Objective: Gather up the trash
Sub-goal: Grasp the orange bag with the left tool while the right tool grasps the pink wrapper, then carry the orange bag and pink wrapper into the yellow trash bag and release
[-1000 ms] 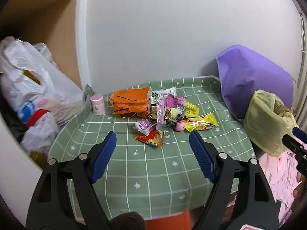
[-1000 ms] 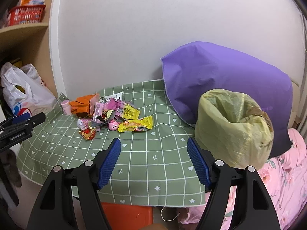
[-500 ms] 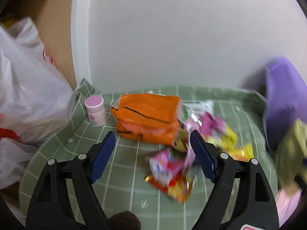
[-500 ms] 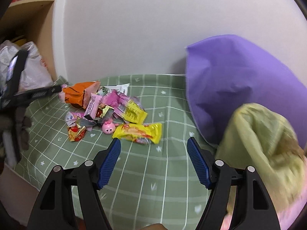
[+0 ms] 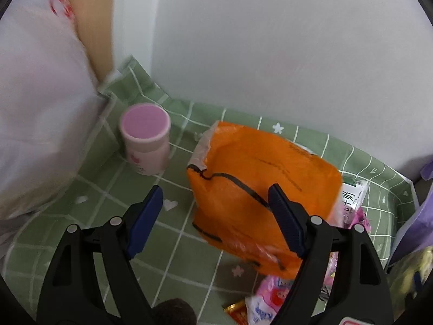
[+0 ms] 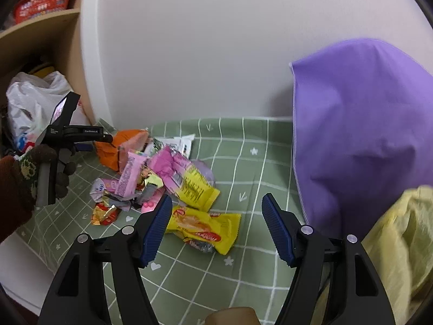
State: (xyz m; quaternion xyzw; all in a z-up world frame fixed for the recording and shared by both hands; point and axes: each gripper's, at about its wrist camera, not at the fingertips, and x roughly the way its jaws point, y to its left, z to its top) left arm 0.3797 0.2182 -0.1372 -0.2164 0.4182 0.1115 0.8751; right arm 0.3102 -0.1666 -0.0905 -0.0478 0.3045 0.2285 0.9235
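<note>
A crumpled orange packet (image 5: 259, 184) lies on the green checked tablecloth (image 5: 173, 254). My left gripper (image 5: 216, 216) is open and hangs just above the packet's near left part. The packet also shows in the right wrist view (image 6: 121, 146), with the left gripper (image 6: 105, 137) beside it. A pile of wrappers (image 6: 151, 178) lies to its right, with a yellow snack packet (image 6: 205, 227) at the near end. My right gripper (image 6: 216, 224) is open and empty, above the cloth just right of the yellow packet. A yellow trash bag (image 6: 400, 249) stands at the right.
A small pink-lidded jar (image 5: 146, 140) stands left of the orange packet. A white plastic bag (image 5: 38, 103) crowds the left edge. A purple bag (image 6: 360, 124) leans on the wall at the right. A white carton (image 5: 351, 197) lies behind the orange packet.
My left gripper has moved forward and left, from over the table's near edge to right above the orange packet. My right gripper has moved forward towards the yellow packet. Both stay open.
</note>
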